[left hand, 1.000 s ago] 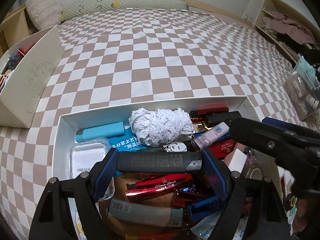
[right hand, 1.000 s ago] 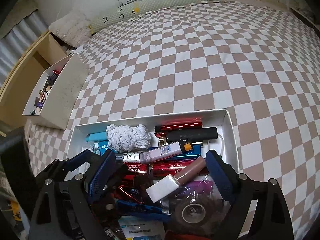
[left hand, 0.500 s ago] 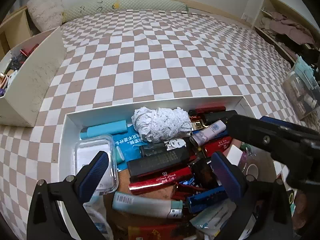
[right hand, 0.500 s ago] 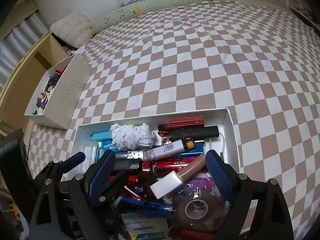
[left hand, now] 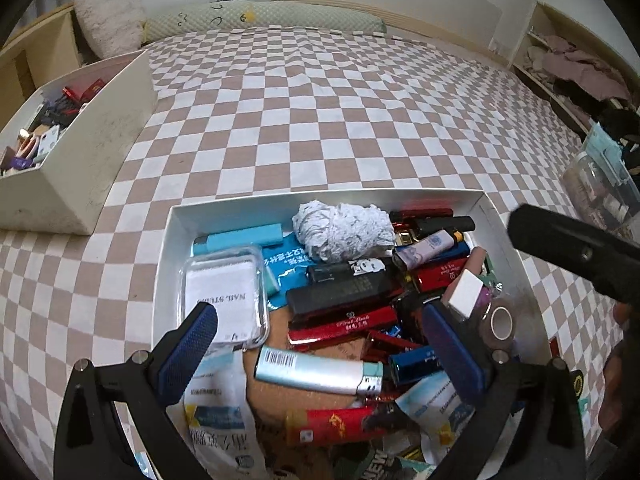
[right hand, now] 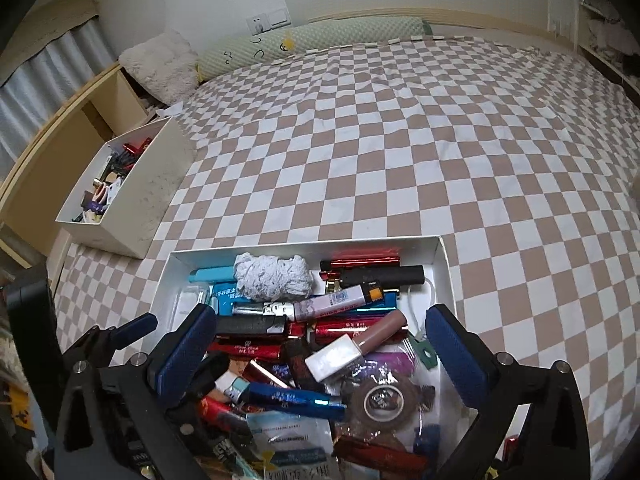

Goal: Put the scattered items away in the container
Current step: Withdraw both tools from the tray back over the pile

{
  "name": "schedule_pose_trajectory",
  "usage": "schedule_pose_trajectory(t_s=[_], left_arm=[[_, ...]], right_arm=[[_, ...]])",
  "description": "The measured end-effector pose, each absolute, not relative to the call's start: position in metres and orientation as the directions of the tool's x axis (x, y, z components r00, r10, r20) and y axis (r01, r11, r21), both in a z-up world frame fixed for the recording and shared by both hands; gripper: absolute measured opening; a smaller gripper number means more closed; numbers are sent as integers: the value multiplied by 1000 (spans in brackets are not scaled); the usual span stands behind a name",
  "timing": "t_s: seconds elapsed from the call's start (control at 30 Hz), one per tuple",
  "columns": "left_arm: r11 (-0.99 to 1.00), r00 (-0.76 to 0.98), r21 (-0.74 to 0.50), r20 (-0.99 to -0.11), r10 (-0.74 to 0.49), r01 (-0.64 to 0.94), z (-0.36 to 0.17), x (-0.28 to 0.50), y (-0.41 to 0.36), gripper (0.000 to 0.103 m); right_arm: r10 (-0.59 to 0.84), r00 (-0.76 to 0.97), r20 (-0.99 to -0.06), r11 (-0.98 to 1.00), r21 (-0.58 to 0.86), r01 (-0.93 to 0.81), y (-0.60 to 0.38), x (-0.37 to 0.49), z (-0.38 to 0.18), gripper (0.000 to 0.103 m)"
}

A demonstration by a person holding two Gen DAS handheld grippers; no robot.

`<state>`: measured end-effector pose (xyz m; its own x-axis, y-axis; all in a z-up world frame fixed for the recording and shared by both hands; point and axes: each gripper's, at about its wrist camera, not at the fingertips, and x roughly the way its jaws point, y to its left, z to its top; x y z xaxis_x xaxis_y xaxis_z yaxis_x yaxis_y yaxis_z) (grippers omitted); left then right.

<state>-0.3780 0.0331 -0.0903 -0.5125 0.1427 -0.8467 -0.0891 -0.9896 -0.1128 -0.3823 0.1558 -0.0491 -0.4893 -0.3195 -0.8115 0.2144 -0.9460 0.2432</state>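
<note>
A white shallow box on the checkered bed is packed with lighters, tubes, packets and a crumpled white tissue. A black lighter lies on the pile in its middle. My left gripper is open and empty, held above the box's near half. My right gripper is open and empty over the same box, above a white-capped lip gloss and a tape roll. The right gripper's body shows at the right of the left wrist view.
A cream box full of small items stands at the left on the bed; it also shows in the right wrist view. A clear plastic bin sits at the right edge. Pillows lie at the headboard.
My left gripper was shut on the black lighter a second ago. It has opened, dropped the lighter onto the pile and drawn back upward. The right gripper has also risen slightly.
</note>
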Motion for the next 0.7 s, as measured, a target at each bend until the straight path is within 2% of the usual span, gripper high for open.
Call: schedule_pose_trajectory(t_s=[0.7], left_arm=[[-988,-643,-139,-750,154,-74,-24,-313,20,103]], right_arm=[[-275,-599,-752,-953,129,275,172,-301,-12,103]])
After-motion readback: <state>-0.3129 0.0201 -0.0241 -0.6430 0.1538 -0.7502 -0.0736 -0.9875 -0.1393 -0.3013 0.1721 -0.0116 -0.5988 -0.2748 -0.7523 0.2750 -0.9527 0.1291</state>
